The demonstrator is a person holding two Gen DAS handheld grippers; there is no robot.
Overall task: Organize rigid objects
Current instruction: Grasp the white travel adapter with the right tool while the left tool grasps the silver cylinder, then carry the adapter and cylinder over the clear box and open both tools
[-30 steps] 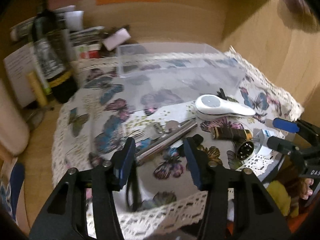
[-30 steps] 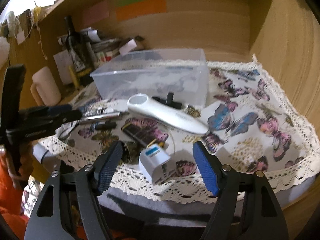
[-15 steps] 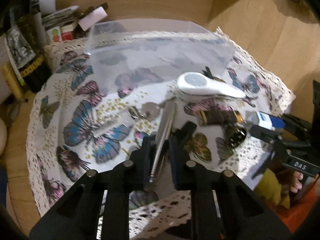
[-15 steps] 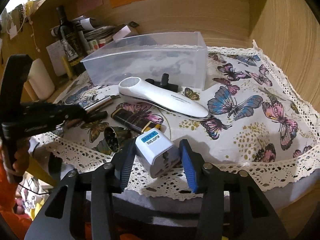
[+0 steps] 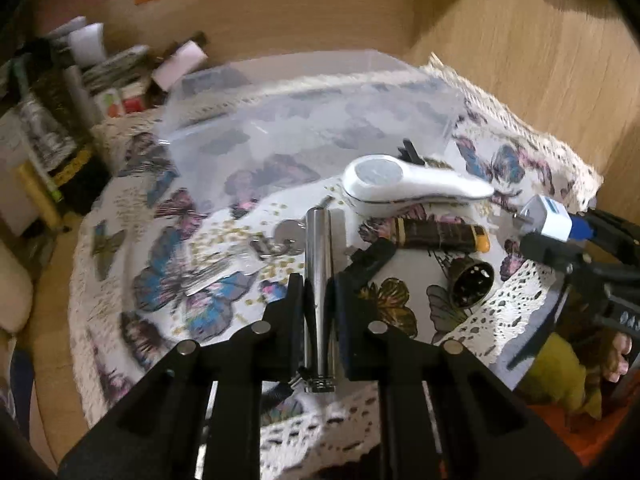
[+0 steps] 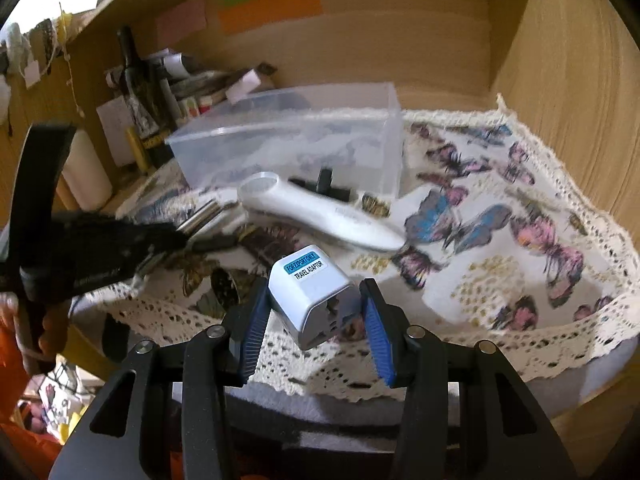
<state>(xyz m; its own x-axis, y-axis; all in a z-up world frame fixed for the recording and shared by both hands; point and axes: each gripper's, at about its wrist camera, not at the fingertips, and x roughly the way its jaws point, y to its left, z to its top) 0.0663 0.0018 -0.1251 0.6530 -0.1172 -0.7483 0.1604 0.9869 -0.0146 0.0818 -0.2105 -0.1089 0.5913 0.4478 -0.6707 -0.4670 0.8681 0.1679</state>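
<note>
Clear plastic bin (image 6: 288, 136): the landmark, at the back of the butterfly cloth (image 6: 500, 240) on the tabletop, open top, looks empty though its walls are hazy. Every loose item lies on the near side of it.

Left hand-held gripper (image 5: 316, 300): clenched on the metal cylinder (image 5: 319, 264). Cylinder's long axis runs along the fingers, far end pointing toward the bin, near end sticking out behind the pads. Appears lifted clear of the cloth; not certain from this angle.

Right hand-held gripper (image 6: 316, 320): grasping the white travel adaptor (image 6: 310, 292), socket face toward the camera, label side up. Held off the cloth, at the lace edge farthest from the bin.

Relation that matters: the bin lies straight ahead of both grippers. Left one is nearer to it, by my read, with a fairly open path. Between the right one and the bin lies the white handheld device (image 6: 320, 212), long axis slanting across the bin's front wall, so the adaptor likely has to go over it.

Still on the cloth in front of the bin: dark lighter (image 5: 440, 234), round metal connector (image 5: 470, 282), black T-shaped piece (image 6: 322, 184) against the bin wall.

Hard to make out: small metal bits (image 5: 286, 236) beside the cylinder, blurred. Bin floor mostly unreadable through the plastic. Back-shelf clutter is smeared.
</note>
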